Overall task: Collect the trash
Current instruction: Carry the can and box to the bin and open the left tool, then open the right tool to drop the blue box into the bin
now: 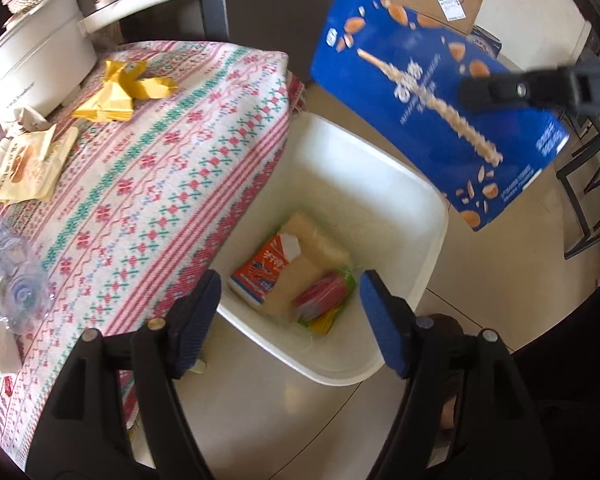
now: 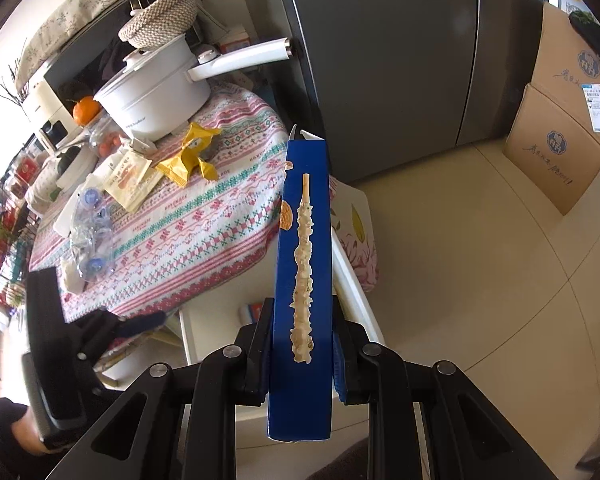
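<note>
Far left on the counter point(image 1: 180, 128) with the patterned pink-and-green cloth: crushed clear plastic bottle point(image 1: 8, 280), beige paper sachet point(image 1: 28, 168), crumpled yellow snack wrapper point(image 1: 120, 92), all trash not yet collected, sitting beside a white long-handled pot point(image 1: 32, 72).

Left gripper point(image 1: 290, 324): fingers spread wide, nothing between them, hovering over the near rim of the white rectangular plastic bin point(image 1: 432, 248) on the floor right of the counter. Bin already has a red-and-white carton point(image 1: 260, 272) and a red-green packet point(image 1: 324, 292) at the bottom.

Right gripper point(image 2: 300, 356): fingers clamped across the narrow sides of a flat blue cardboard snack box point(image 2: 304, 240), held tilted in the air above the bin's far-right rim.

Risks: box looks only partly over the opening, so letting go here could catch the rim and tip it onto the floor. Left gripper sits close under the drop path, so the box may hit it.
</note>
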`<state>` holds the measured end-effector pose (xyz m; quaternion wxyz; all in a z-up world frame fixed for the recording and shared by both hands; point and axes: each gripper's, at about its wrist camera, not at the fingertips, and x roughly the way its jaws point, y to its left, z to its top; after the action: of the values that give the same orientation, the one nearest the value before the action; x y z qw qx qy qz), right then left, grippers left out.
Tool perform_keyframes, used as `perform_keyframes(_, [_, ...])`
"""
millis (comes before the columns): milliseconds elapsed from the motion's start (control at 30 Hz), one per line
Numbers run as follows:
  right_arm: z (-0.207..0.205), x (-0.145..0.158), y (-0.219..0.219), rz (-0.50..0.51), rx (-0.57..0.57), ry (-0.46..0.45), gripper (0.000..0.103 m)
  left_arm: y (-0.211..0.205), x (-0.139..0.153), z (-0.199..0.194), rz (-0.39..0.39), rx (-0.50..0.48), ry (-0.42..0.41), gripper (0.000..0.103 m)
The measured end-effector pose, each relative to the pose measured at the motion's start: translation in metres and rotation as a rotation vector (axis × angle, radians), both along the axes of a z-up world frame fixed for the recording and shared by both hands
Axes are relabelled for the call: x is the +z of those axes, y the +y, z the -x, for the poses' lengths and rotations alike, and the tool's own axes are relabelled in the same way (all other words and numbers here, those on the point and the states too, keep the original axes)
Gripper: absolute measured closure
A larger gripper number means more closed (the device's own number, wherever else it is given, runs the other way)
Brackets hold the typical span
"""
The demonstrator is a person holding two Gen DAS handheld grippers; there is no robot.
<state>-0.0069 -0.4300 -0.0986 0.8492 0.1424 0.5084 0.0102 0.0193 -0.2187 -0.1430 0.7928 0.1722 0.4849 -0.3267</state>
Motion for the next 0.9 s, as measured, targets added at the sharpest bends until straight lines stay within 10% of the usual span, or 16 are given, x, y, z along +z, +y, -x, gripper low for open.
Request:
perform_keyframes(567, [-0.021, -0.036, 0.024, 0.005, 0.032, 0.121, 0.077, 0.058, 0.025, -0.007, 0.019, 0.069, -0.062, 0.023])
perform_keyframes(900, [-0.025, -0.028, 0.025, -0.003, -0.002, 0.123, 0.045, 0.074, 0.031, -0.008, 0.011, 0.093, -0.081, 0.02])
